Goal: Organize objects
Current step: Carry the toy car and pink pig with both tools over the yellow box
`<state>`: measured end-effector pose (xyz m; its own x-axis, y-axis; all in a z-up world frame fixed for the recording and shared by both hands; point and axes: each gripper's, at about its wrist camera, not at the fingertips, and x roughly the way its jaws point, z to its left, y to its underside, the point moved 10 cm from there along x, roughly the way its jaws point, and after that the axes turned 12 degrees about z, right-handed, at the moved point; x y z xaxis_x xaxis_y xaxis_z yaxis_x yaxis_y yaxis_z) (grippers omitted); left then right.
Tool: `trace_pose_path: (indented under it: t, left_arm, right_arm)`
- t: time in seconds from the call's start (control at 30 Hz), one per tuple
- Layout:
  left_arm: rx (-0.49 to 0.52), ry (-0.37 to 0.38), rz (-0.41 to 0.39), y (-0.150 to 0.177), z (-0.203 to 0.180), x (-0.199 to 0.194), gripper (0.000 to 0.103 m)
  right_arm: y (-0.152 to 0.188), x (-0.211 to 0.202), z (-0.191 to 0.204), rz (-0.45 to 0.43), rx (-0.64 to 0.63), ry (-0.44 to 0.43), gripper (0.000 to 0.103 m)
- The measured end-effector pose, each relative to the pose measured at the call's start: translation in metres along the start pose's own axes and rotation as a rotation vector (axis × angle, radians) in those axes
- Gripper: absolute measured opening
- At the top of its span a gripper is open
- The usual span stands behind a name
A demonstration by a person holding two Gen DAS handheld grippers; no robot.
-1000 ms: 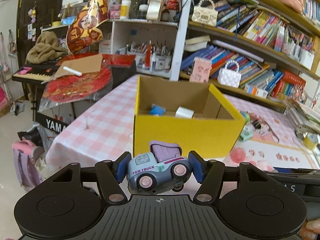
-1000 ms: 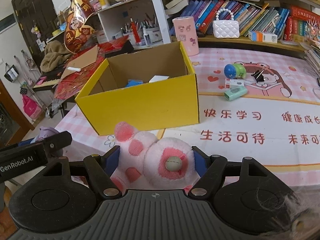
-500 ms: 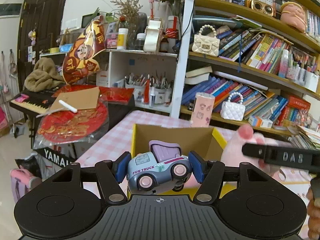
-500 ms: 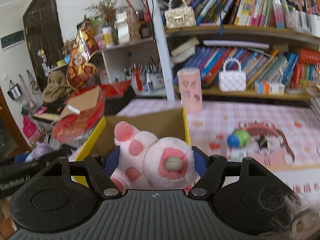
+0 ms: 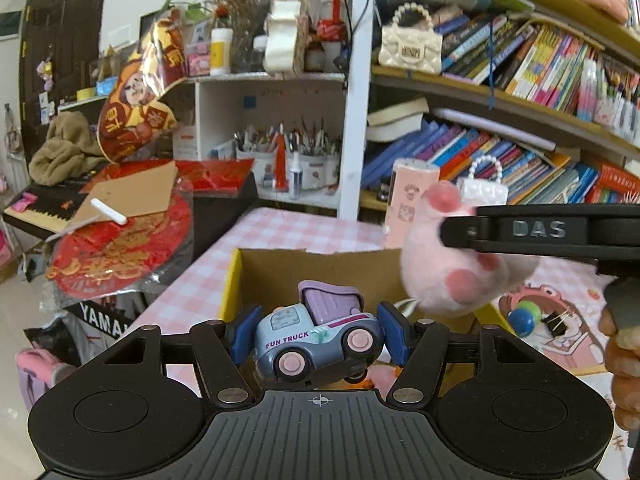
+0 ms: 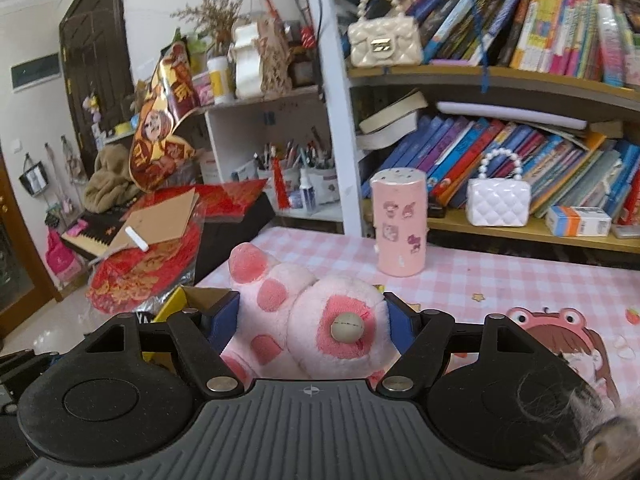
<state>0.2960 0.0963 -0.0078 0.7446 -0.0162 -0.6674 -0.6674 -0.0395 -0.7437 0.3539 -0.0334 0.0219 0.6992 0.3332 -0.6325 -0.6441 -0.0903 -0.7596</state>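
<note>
Blue-padded left gripper (image 5: 318,334) clamps the toy truck (image 5: 318,340); right gripper (image 6: 312,330) squeezes the pink plush (image 6: 320,328) above the yellow box (image 5: 320,276).

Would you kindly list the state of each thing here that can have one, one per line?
left gripper: shut on the toy truck.
toy truck: held, tilted, over the box.
right gripper: shut on the plush toy.
plush toy: held aloft by the box.
yellow box: open at the top.
pink canister: upright on the table.
</note>
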Motion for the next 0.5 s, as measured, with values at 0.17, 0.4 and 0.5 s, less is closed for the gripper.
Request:
trace_pose_path:
  t: [0.17, 0.4, 0.5]
  left_arm:
    - [0.012, -0.015, 0.037, 0.002, -0.005, 0.022, 0.062]
    - [0.023, -0.041, 0.093, 0.01, -0.006, 0.044, 0.062]
    - [0.024, -0.051, 0.111, 0.012, -0.004, 0.051, 0.062]
  right_arm:
    - [0.004, 0.035, 0.003, 0.077, -0.044, -0.03, 0.072]
    - [0.016, 0.073, 0.009, 0.201, -0.09, -0.077, 0.073]
    - [0.021, 0.086, 0.012, 0.252, -0.095, -0.092, 0.073]
